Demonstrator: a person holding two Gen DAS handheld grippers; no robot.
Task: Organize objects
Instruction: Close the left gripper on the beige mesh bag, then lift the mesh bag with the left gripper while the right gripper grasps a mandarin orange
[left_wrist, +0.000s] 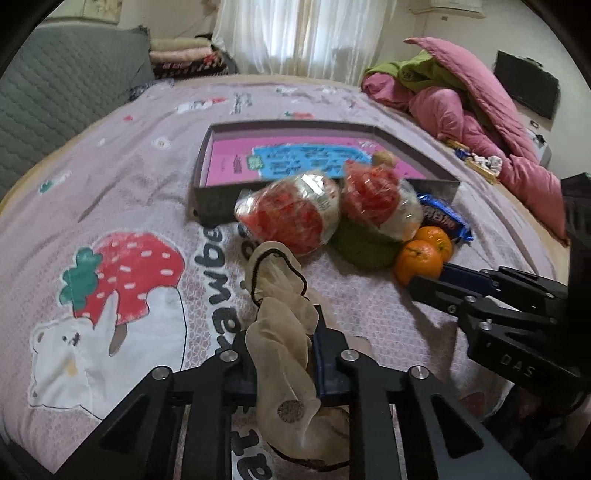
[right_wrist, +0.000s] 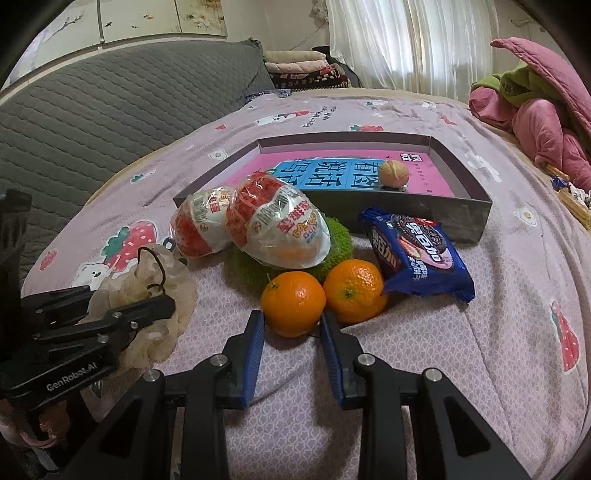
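Observation:
My left gripper (left_wrist: 282, 332) is shut on a beige mesh scrunchie (left_wrist: 280, 328) with a black elastic loop, low over the bed; it also shows in the right wrist view (right_wrist: 147, 291). My right gripper (right_wrist: 291, 325) is open, its blue pads either side of the near orange (right_wrist: 293, 302). A second orange (right_wrist: 354, 290) touches it. Two red-and-white wrapped snacks (right_wrist: 258, 225) lie on a green knitted piece (right_wrist: 332, 240). A blue cookie packet (right_wrist: 417, 254) lies to the right. A grey tray (right_wrist: 424, 218) behind holds a pink book and a walnut (right_wrist: 394, 172).
A pink and green quilt pile (right_wrist: 535, 110) lies at the far right. A grey padded headboard (right_wrist: 92, 118) stands at the left. Folded blankets (right_wrist: 299, 70) are stacked at the back. The bed sheet (right_wrist: 480, 350) has strawberry prints.

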